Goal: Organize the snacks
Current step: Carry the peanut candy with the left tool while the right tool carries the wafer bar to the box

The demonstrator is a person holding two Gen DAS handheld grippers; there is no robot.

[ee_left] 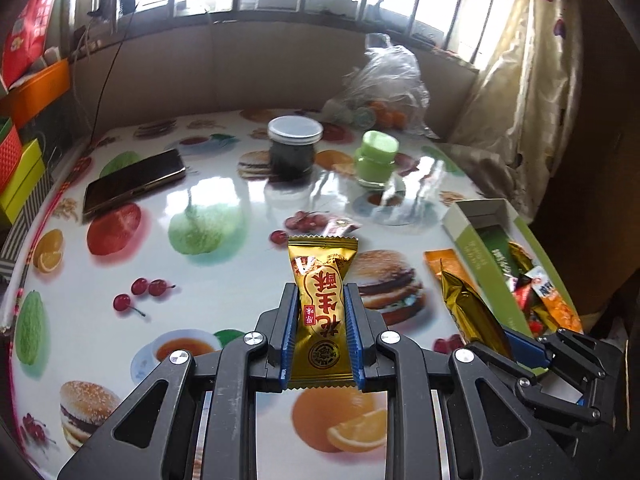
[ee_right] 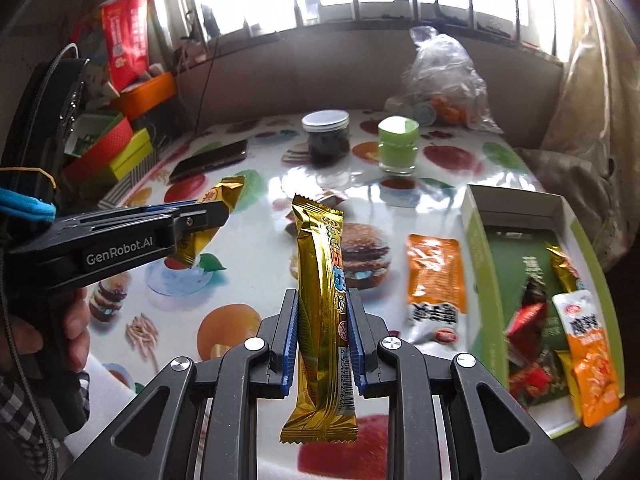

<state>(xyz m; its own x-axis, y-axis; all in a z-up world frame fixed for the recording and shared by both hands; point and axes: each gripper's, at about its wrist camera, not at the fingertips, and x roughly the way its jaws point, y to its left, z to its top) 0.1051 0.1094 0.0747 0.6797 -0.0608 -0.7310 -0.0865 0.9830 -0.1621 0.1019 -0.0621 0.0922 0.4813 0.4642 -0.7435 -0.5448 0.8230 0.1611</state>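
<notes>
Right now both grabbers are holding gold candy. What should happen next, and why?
Probably carry the long gold bar in the right gripper rightward over the open green box and drop it in. The box lies just to its right and already holds other snacks, while the left gripper holds the peanut candy.

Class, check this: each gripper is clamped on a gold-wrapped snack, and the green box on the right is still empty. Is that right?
Not quite. The box is not empty: the right wrist view shows several packets in it, among them an orange packet. The rest holds: the left gripper is shut on a gold candy and the right gripper on a gold bar.
</notes>
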